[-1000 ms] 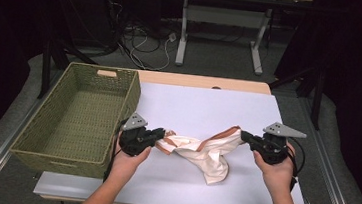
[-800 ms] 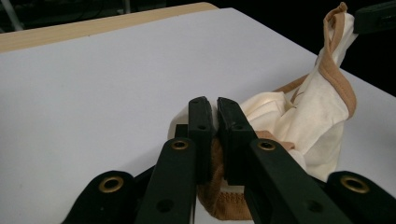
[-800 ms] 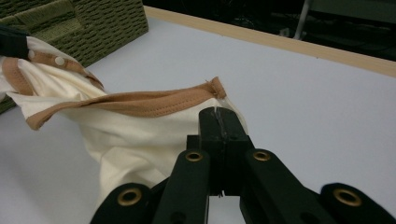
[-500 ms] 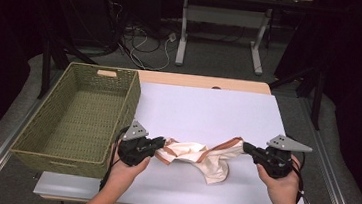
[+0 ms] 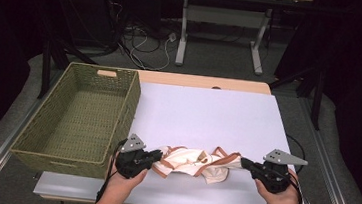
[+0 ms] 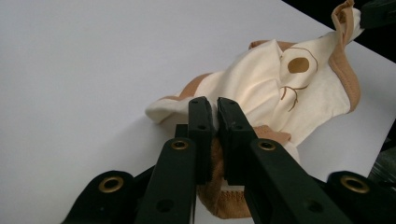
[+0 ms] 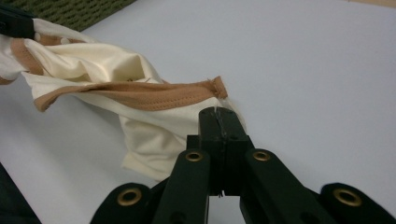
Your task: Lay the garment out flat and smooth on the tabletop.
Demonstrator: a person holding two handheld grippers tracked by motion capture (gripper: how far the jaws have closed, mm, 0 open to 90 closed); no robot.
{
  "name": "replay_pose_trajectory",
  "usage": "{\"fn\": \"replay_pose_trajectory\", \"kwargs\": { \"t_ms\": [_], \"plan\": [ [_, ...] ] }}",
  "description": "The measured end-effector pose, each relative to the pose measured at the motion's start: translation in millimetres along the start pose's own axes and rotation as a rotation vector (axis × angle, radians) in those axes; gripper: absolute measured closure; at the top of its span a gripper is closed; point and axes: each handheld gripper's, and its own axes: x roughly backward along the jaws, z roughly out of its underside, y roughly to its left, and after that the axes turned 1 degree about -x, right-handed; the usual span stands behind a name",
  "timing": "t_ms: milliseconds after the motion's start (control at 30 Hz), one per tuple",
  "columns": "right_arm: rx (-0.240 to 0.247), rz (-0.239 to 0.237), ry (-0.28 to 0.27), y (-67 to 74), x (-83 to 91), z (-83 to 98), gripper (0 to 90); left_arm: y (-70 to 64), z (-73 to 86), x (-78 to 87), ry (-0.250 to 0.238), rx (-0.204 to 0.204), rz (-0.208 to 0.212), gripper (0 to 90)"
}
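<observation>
Cream garment (image 5: 193, 162) bunched on white worktop (image 5: 208, 114), left claw (image 5: 156, 156) clamped on one end, right claw (image 5: 244, 163) clamped on other, green basket (image 5: 79, 117) just left.

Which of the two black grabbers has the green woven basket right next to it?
The left gripper, pinching one end of the cream cloth garment with tan trim, sits beside the green woven basket. The right gripper, shut on the other end, has bare white tabletop around it.
</observation>
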Motion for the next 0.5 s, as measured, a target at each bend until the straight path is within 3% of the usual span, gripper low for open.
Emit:
{"fn": "replay_pose_trajectory", "kwargs": {
  "t_ms": [167, 333, 500],
  "plan": [
    [-0.02, 0.002, 0.037, 1.3, -0.6, 11.9, 90.0, -2.5, 7.8, -3.0, 0.019, 0.012, 0.01, 84.8],
    [-0.042, -0.004, 0.032, -0.7, -3.6, 22.7, 90.0, -0.2, 14.8, -9.7, 0.032, 0.009, 0.018, 84.6],
    [-0.024, -0.005, 0.057, -2.2, -8.5, 27.7, 90.0, -0.7, 18.3, -14.8, 0.052, -0.008, 0.022, 84.5]
  ]
}}
